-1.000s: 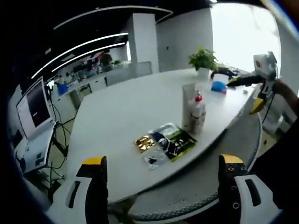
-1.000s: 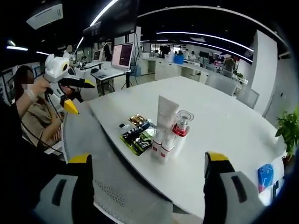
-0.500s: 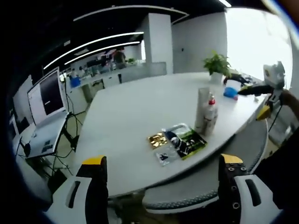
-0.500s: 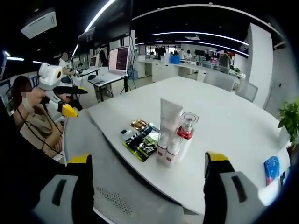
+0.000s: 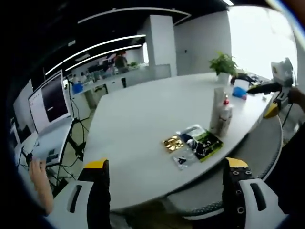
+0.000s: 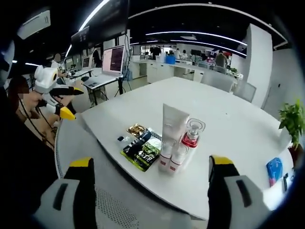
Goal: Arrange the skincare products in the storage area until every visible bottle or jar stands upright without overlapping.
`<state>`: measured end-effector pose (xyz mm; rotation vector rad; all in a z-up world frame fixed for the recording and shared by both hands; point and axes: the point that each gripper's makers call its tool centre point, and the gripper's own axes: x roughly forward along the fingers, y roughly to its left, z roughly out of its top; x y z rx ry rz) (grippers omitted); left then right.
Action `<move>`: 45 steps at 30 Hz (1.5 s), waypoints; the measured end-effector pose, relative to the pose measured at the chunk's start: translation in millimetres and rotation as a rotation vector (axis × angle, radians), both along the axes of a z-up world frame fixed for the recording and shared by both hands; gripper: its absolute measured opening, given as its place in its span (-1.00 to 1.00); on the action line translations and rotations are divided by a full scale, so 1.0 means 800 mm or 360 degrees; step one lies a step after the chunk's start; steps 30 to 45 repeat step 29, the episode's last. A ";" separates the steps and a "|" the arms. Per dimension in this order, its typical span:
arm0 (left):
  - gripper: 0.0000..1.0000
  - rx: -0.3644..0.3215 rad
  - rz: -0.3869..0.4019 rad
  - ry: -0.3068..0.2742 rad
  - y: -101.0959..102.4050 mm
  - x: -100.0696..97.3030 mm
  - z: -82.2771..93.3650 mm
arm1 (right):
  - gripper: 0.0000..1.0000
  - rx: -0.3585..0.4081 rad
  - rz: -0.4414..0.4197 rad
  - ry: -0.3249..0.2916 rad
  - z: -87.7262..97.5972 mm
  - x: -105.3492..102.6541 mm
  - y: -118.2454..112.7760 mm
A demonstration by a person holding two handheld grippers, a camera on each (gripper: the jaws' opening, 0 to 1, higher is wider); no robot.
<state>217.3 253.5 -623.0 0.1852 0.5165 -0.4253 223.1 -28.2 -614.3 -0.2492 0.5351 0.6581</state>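
Observation:
On the white table (image 5: 143, 109) a white tube (image 6: 171, 129) stands upright beside a clear bottle with a red collar (image 6: 189, 139), and small white bottles (image 6: 166, 157) stand at their base. The same cluster (image 5: 221, 113) shows in the left gripper view. Flat sachets, green-black (image 6: 142, 149) and gold (image 6: 137, 130), lie next to them. My left gripper (image 5: 166, 164) is open, well short of the table edge. My right gripper (image 6: 150, 161) is open too, held back above a chair. Each gripper shows in the other's view, the right gripper (image 5: 259, 101) and the left gripper (image 6: 75, 102), both held by a person.
A grey mesh chair back (image 6: 119, 205) sits between my right gripper and the table. A potted plant (image 5: 224, 64) and a blue item (image 6: 274, 169) stand at the table's far end. A monitor on a stand (image 5: 50, 102) is off to the left, and a hand (image 5: 40, 179) below it.
Both cameras shifted: the product cluster slid right in the left gripper view and sits slightly nearer in the right gripper view. A hand entered the left gripper view's lower left. The products stayed put.

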 end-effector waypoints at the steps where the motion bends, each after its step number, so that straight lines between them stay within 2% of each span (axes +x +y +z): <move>1: 0.95 -0.0003 -0.0016 0.0005 0.001 0.000 -0.001 | 0.99 -0.0001 -0.0015 -0.0005 0.001 0.000 0.000; 6: 0.95 0.0024 -0.0061 0.0039 0.013 0.000 -0.009 | 0.99 -0.0015 -0.0084 -0.0003 0.003 -0.001 0.005; 13: 0.95 0.0040 -0.0121 0.0057 0.021 0.001 -0.011 | 0.99 -0.0013 -0.0107 0.0012 0.005 -0.008 0.016; 20: 0.95 0.0021 -0.0148 0.0058 0.017 0.006 -0.014 | 0.99 -0.0040 -0.0115 -0.0002 0.007 -0.008 0.018; 22: 0.95 0.0027 -0.0195 0.0088 0.010 0.005 -0.019 | 0.99 -0.0046 -0.0138 -0.0014 0.008 -0.009 0.015; 25: 0.95 0.0023 -0.0234 0.0081 0.003 0.004 -0.020 | 0.99 -0.0043 -0.0144 -0.0005 0.002 -0.015 0.015; 29: 0.95 -0.0023 -0.0222 0.0078 -0.001 -0.001 -0.020 | 0.99 -0.0103 -0.0111 0.0068 -0.013 -0.018 0.014; 45: 0.95 -0.0023 -0.0222 0.0078 -0.001 -0.001 -0.020 | 0.99 -0.0103 -0.0111 0.0068 -0.013 -0.018 0.014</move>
